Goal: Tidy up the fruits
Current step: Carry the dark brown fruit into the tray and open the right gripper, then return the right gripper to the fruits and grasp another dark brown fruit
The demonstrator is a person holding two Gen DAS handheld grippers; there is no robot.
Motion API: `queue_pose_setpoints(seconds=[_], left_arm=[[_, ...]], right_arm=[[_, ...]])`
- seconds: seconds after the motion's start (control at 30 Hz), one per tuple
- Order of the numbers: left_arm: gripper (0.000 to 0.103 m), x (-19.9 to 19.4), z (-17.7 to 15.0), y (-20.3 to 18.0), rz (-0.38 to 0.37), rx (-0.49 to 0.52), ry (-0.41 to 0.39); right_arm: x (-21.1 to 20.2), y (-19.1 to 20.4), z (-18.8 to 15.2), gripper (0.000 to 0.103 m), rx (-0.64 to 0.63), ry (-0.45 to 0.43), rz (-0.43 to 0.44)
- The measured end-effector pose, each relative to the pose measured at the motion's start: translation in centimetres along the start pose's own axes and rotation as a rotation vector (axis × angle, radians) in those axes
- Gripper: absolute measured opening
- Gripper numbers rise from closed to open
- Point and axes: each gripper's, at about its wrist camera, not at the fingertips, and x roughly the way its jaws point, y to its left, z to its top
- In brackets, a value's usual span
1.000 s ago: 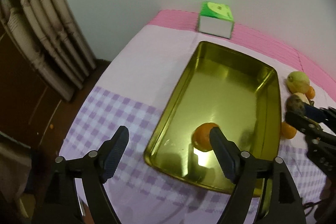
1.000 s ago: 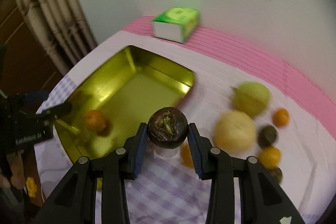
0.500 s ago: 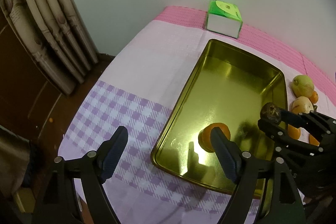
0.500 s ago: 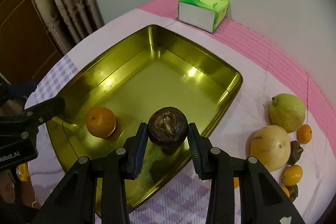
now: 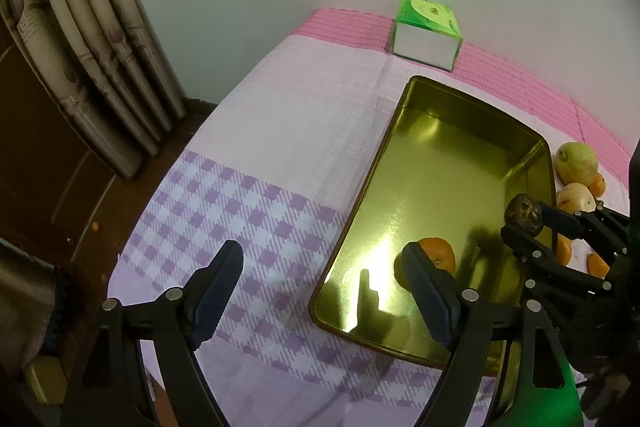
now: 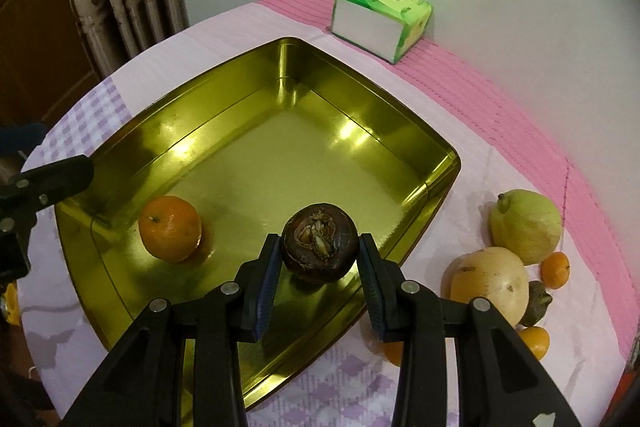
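Pink-and-lilac checked cloth (image 5: 280, 131) covers the table, set against a plain pale wall with a pleated beige curtain (image 5: 100, 39) at the left. At the far edge of the cloth stands a green-and-white tissue box (image 6: 380, 21). On the cloth sits a shiny gold rectangular metal tray (image 6: 400, 131); inside it, near its near-left corner, rests one round orange tangerine (image 6: 170, 229). Right gripper (image 6: 318, 263): jaws narrow, both pads pressed on a dark brown round fruit with a rough dried crown (image 6: 319, 249), held above the near part of the tray floor. Left gripper (image 5: 320, 291): jaws wide, nothing between them, hanging over the checked cloth and the tray's near-left corner; one finger overlaps the tangerine in the left wrist view. Right of the tray, on the cloth, lie a yellow-green pear-shaped fruit (image 6: 526, 227), a pale tan round fruit (image 6: 490, 283) touching it, several small orange fruits (image 6: 555, 270) and a small dark fruit (image 6: 538, 301), clustered together.
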Motion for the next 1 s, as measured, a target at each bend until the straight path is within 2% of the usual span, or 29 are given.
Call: queue_pose_setpoints(seconds=[0.23,0.63,0.8,0.87,1.0], left_arm=[[0.082,0.0,0.1,0.1,-0.004,-0.011,0.002],[0.082,0.3,0.1,0.5,-0.009,-0.025,0.011],[0.082,0.3,0.2,0.5,-0.009,-0.023,0.011],[0.082,0.4,0.1,0.5,-0.009,-0.021,0.012],[0.082,0.5,-0.1,0.3,-0.006,-0.014,0.015]], right_arm=[[0.9,0.8,-0.4,0.036,-0.025,0.037,0.008],[1.0,1.1,-0.6,0.037,-0.024,0.040,0.010],[0.6,0.5,-0.2,0.043,0.014,0.033,0.051],[0.3,0.3,-0.2,0.048,0.025,0.023,0.061],[-0.7,-0.1,-0.3,0.051,0.046,0.000,0.072]])
